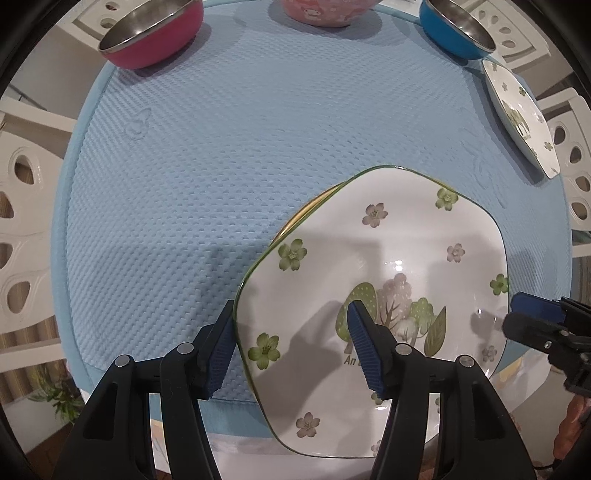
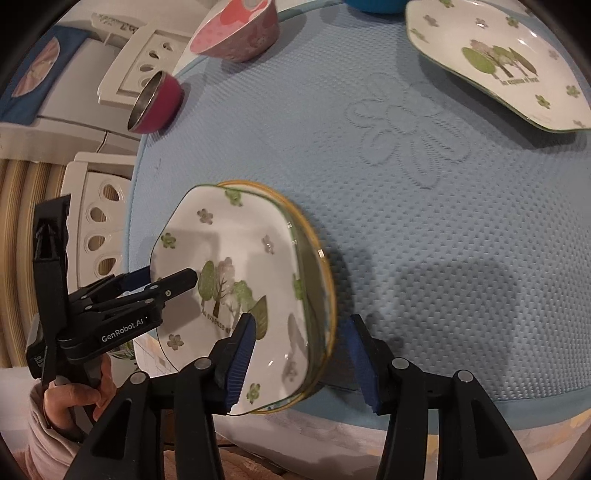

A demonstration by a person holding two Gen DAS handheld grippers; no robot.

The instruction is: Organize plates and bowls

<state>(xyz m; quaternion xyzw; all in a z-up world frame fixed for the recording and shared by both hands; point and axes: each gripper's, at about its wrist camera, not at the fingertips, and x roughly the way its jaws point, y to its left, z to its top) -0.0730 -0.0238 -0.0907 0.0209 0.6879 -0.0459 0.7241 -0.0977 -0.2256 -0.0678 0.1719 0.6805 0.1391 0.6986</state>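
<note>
A white floral plate (image 1: pixel 388 240) (image 2: pixel 221 236) lies on a yellow-rimmed glass plate (image 1: pixel 306 212) (image 2: pixel 319 258) at the near edge of the blue mat (image 1: pixel 221 166). My left gripper (image 1: pixel 291 308) (image 2: pixel 162 278) points down and is open; one finger is over the mat and the other over the plate's well, so they straddle its left rim. My right gripper (image 2: pixel 300 320) (image 1: pixel 517 314) is open and straddles the stack's opposite rim without pressing it. A second floral plate (image 1: pixel 521 114) (image 2: pixel 509 62) lies at the mat's far right.
At the far side of the mat stand a magenta steel bowl (image 1: pixel 147 33) (image 2: pixel 155 103), a pink cartoon bowl (image 1: pixel 321 11) (image 2: pixel 236 33) and a blue steel bowl (image 1: pixel 454 29). White cut-out chairs (image 1: pixel 22 206) ring the table. A hand (image 2: pixel 70 398) holds the left gripper.
</note>
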